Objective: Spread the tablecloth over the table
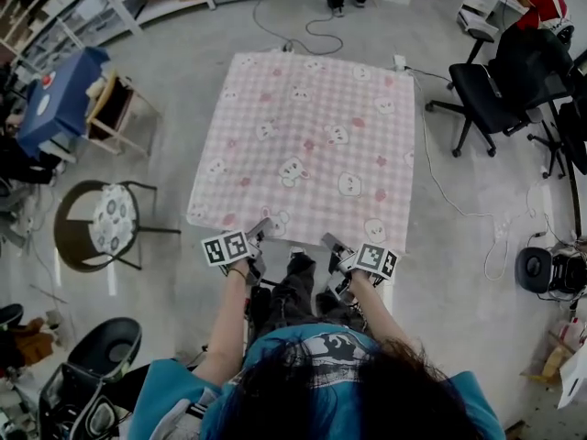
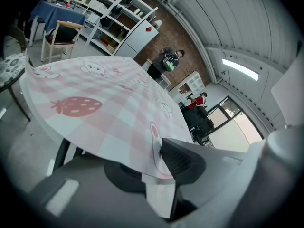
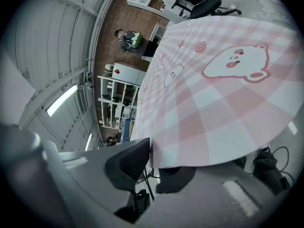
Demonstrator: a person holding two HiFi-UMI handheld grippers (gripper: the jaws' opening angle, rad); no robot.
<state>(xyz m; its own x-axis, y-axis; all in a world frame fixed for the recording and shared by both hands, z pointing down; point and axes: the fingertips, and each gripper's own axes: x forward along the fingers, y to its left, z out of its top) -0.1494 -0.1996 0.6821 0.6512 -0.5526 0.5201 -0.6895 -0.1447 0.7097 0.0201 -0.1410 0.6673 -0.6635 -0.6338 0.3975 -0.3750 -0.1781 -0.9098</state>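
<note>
1. Pink-and-white checked fabric, thin and matte: the tablecloth (image 1: 307, 145) lies flat and nearly square, printed with white bear and rabbit faces and red strawberries. In the head view it covers the top completely. Its far edge is straight, and its near edge overhangs towards the person.
2. Only a dark, slanting table leg (image 2: 61, 152) shows beneath the overhang.
3. The left gripper (image 1: 260, 230) is grey moulded plastic with a marker cube on its back and dark, ribbed pads. It is at the near-left corner of the cloth. Its jaws stand a little apart. The folded hem hangs loosely between them and is not clamped.
4. The right gripper (image 1: 330, 244) is of the same make and is at the near edge, further right. Its jaws are almost together and pinch the hem between the pads. From that pinch the cloth runs taut and smooth up onto the top.
5. The strawberry print (image 2: 76, 106) lies unwrinkled in the left gripper view. The bear face (image 3: 237, 63) lies equally flat in the right gripper view.
6. The floor (image 1: 183, 81) is pale grey, smooth and faintly glossy, with thin cables trailing across it.
7. A round stool (image 1: 112, 218) with a patterned cushion stands well to the left. A black office chair (image 1: 481, 90) stands to the right.
</note>
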